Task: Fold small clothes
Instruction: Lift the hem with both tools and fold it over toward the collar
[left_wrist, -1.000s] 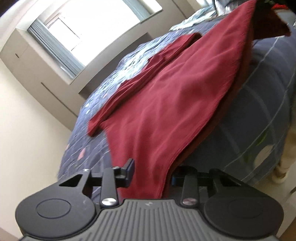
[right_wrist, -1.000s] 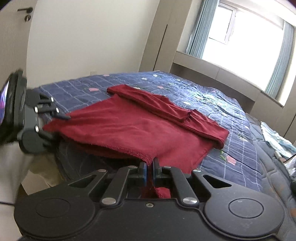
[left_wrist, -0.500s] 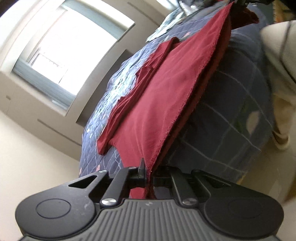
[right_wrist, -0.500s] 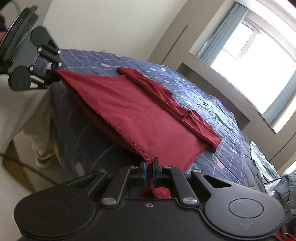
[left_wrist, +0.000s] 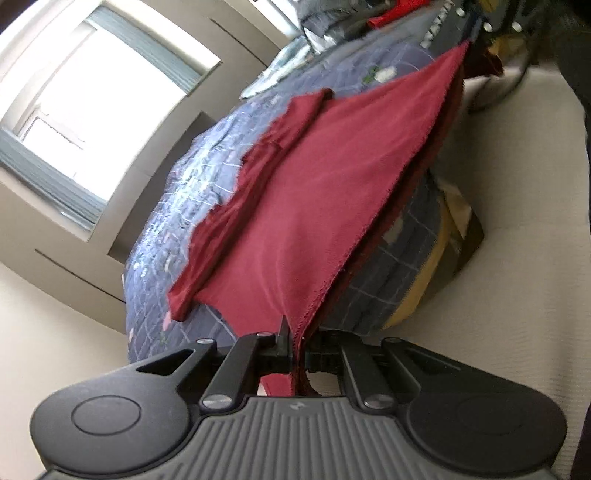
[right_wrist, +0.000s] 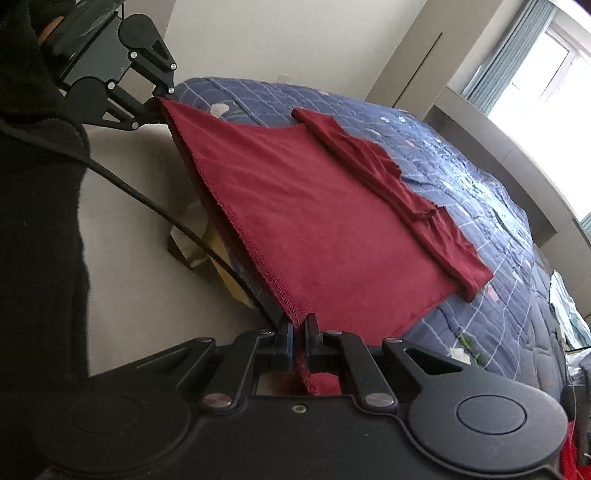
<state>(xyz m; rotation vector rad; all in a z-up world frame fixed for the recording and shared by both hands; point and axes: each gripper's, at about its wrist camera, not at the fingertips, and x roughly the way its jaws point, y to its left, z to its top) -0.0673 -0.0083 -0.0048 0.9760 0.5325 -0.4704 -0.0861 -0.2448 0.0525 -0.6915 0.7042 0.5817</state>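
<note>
A dark red shirt (left_wrist: 314, 192) lies half on the bed, its hem stretched taut in the air between my two grippers. My left gripper (left_wrist: 295, 345) is shut on one hem corner. My right gripper (right_wrist: 298, 341) is shut on the other hem corner of the shirt (right_wrist: 314, 221). The folded sleeves (right_wrist: 391, 184) rest on the quilt at the far side. The left gripper also shows in the right wrist view (right_wrist: 157, 101) at upper left. The right gripper shows faintly at the top right of the left wrist view (left_wrist: 471, 33).
The bed has a blue checked quilt (right_wrist: 480, 177) and its edge drops to a pale floor (left_wrist: 517, 221). A cable (right_wrist: 155, 206) hangs below the left gripper. Other clothes (left_wrist: 332, 22) lie at the bed's far end. A window (left_wrist: 92, 92) and a wall are behind.
Both grippers have lifted and pulled the hem away from the bed edge, stretching the shirt taut. A second ago the left jaws stood open around the hem; now they are shut on it.
</note>
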